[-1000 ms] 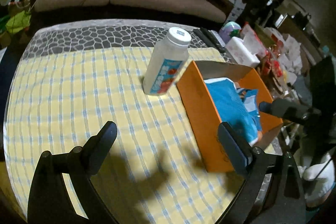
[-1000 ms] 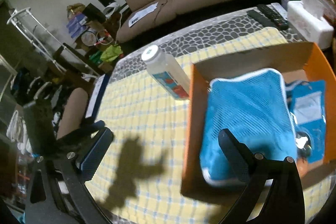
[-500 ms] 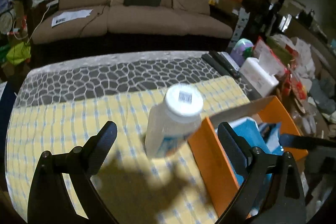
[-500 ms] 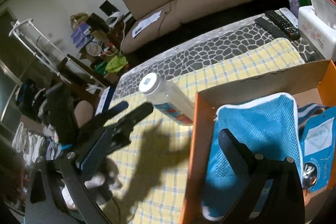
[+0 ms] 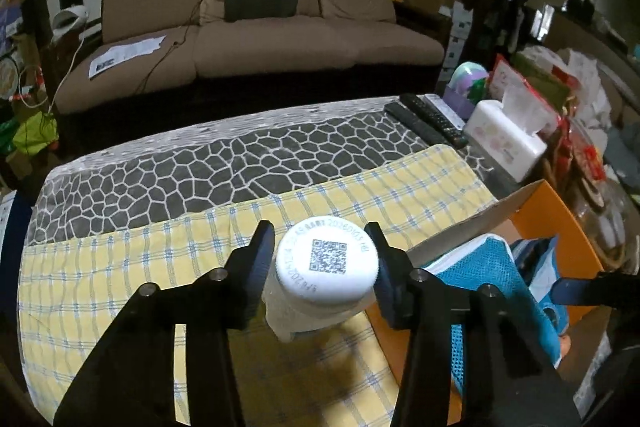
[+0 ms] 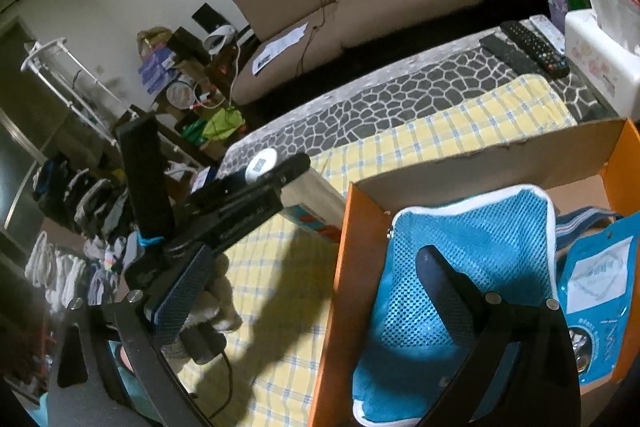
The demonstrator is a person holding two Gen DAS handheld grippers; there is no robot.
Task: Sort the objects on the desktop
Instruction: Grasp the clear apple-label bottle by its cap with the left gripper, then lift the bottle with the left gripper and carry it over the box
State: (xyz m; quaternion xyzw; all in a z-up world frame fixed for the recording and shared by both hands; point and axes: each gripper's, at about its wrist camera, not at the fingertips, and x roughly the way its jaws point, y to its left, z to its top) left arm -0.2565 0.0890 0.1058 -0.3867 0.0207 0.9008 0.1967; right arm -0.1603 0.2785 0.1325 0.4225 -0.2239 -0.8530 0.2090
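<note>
A white bottle (image 5: 326, 277) with a QR-coded cap stands on the yellow checked cloth (image 5: 120, 287). My left gripper (image 5: 322, 259) is shut on its neck just under the cap, one finger on each side. It also shows in the right wrist view (image 6: 304, 199), held by the left gripper (image 6: 256, 183). An orange box (image 6: 340, 287) beside it holds a blue mesh pouch (image 6: 460, 267) and a blue packet (image 6: 600, 279). My right gripper (image 6: 312, 287) is open and empty, straddling the box's left wall.
A grey pebble-pattern cover (image 5: 240, 163) lies beyond the cloth. Two remotes (image 5: 428, 119) and a white tissue box (image 5: 504, 143) sit at the table's far right, with clutter behind. A brown sofa (image 5: 248, 39) stands past the table.
My left gripper moved forward to the bottle and closed on its neck. The right gripper drew back and lifted a little over the box.
</note>
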